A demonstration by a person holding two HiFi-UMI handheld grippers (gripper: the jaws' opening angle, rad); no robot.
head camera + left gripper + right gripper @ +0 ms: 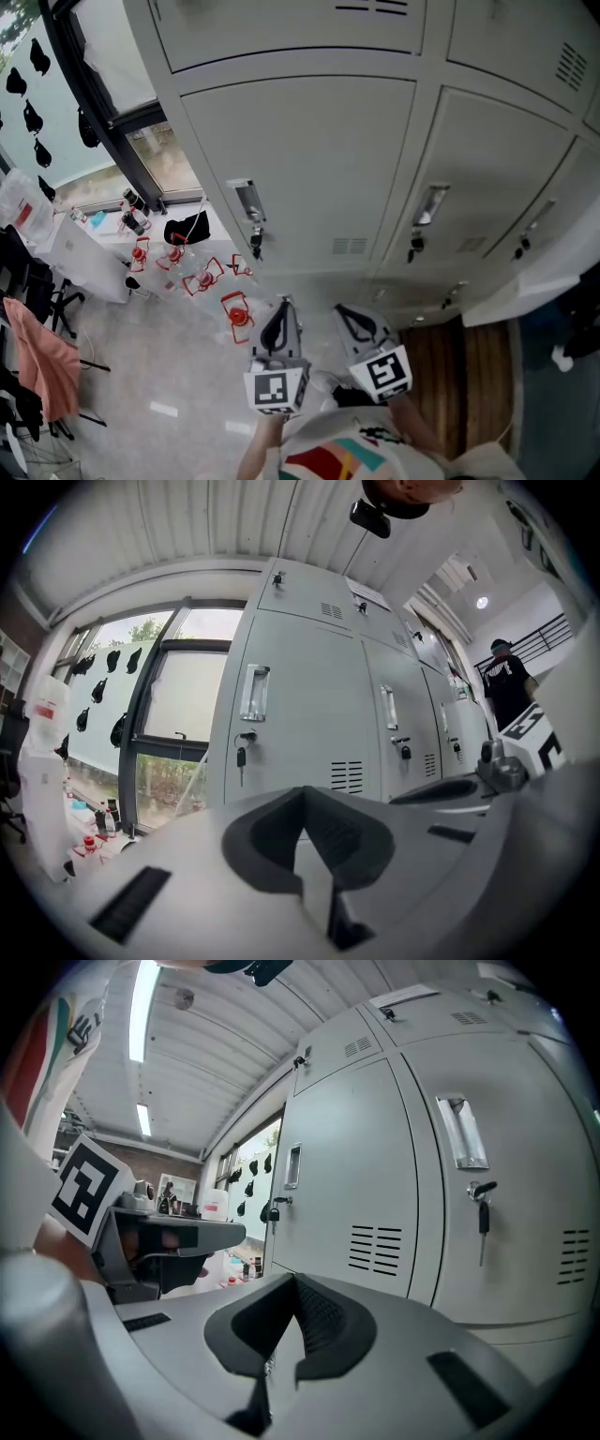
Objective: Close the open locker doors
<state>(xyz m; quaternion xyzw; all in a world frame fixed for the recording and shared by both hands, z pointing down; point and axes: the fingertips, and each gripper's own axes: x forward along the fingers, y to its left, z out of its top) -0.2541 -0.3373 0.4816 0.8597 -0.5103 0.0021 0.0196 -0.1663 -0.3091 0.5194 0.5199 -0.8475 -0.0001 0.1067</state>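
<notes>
The left gripper point(278, 321) and the right gripper point(354, 321) are both clenched on nothing, side by side. Beyond them, the 2 facing locker doors point(309, 169) sit flush, a key point(255, 246) hanging at the left door's right edge.

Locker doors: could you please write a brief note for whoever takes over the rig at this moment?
Left gripper shut, empty; right gripper shut, empty; neither touches anything.
The locker doors ahead look shut, keys in their locks.
A white panel low at the right may be an open door: I cannot tell. Check it, then close it.
</notes>
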